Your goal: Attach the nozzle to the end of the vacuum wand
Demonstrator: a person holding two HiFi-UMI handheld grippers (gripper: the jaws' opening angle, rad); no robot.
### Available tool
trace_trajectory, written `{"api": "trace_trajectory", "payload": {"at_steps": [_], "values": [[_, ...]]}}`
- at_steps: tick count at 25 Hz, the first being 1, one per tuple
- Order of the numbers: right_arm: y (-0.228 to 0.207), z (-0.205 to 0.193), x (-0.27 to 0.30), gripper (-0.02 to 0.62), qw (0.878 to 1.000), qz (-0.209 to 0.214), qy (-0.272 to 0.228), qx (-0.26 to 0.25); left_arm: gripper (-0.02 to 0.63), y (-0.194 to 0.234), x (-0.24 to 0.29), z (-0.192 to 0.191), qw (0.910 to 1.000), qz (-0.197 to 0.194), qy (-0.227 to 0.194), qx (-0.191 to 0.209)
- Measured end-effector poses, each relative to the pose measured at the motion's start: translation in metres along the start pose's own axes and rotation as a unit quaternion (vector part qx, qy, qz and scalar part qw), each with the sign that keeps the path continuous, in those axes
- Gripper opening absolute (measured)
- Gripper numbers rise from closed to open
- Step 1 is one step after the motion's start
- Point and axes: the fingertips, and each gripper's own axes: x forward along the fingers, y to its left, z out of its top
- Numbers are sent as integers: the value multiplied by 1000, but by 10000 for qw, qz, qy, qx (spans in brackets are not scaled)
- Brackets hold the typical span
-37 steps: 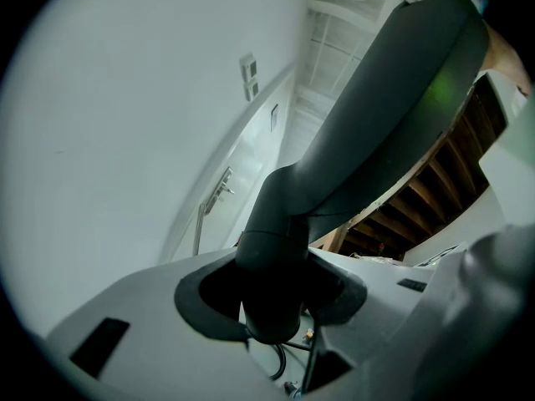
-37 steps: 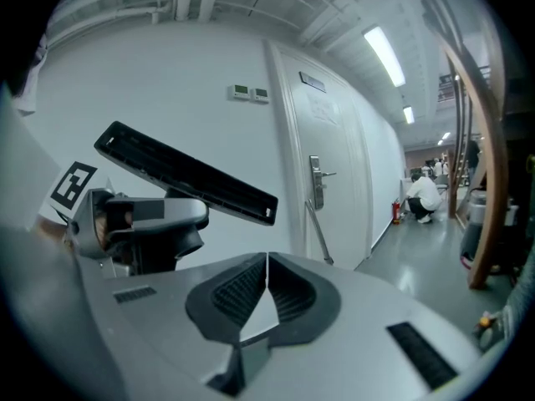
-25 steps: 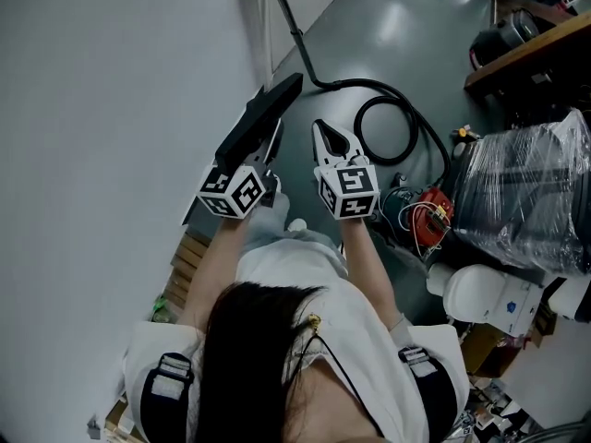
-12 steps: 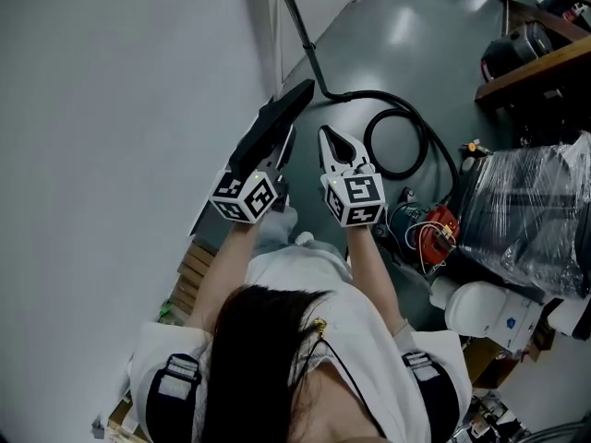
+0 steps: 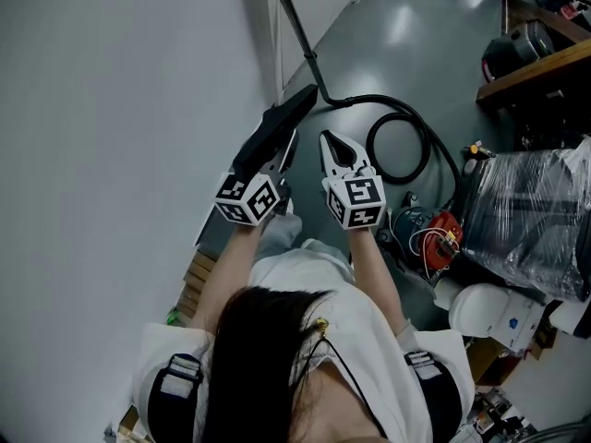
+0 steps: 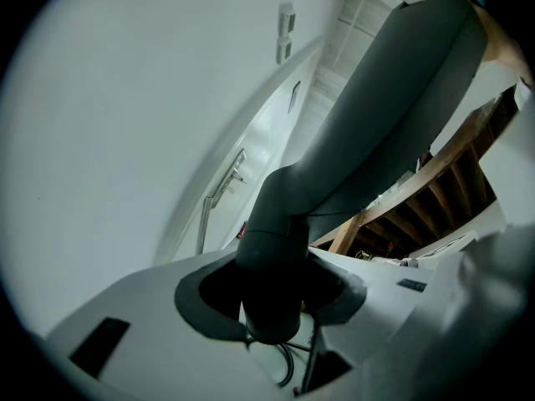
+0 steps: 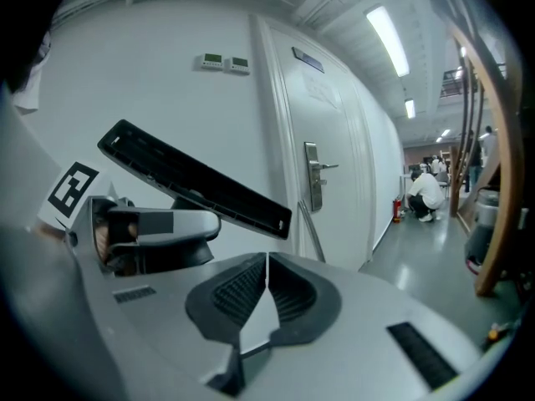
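The left tool [image 5: 274,160] sits just left of the frame's middle in the head view, its jaws about half apart and clamped on the round neck of the black nozzle [image 5: 277,127]. In the left gripper view that neck fills the gap between the pads, and the nozzle's flat body rises to the upper right. In the head view the nozzle slants up and right from the tool. Its far end shows just beside the bend where the wand [image 5: 297,33] meets the hose [image 5: 406,123], but whether they touch cannot be told. The wand runs as a thin dark rod from the top edge down to that bend, along the foot of the pale wall [image 5: 111,155]. The hose loops in a coil on the grey floor [image 5: 388,44] at upper right of centre. The right tool [image 5: 326,141] is just right of the left one, apart from it. Its jaws are pressed together with nothing between them, as the right gripper view shows. That view also shows the nozzle at left, held tilted in front of a white door [image 7: 326,140]. Both arms reach up from the person at the bottom of the frame.
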Motion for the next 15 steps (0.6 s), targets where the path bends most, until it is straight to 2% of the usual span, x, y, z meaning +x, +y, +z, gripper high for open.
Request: {"api": "trace_trajectory", "payload": {"at_steps": [9, 15], "values": [[-9, -2, 24, 15, 9997, -213, 59, 134, 163, 18, 24, 2, 9994, -210, 256, 117], [-13, 6, 34, 15, 9986, -523, -21, 64, 163, 27, 32, 7, 9985, -369, 379, 164]]}}
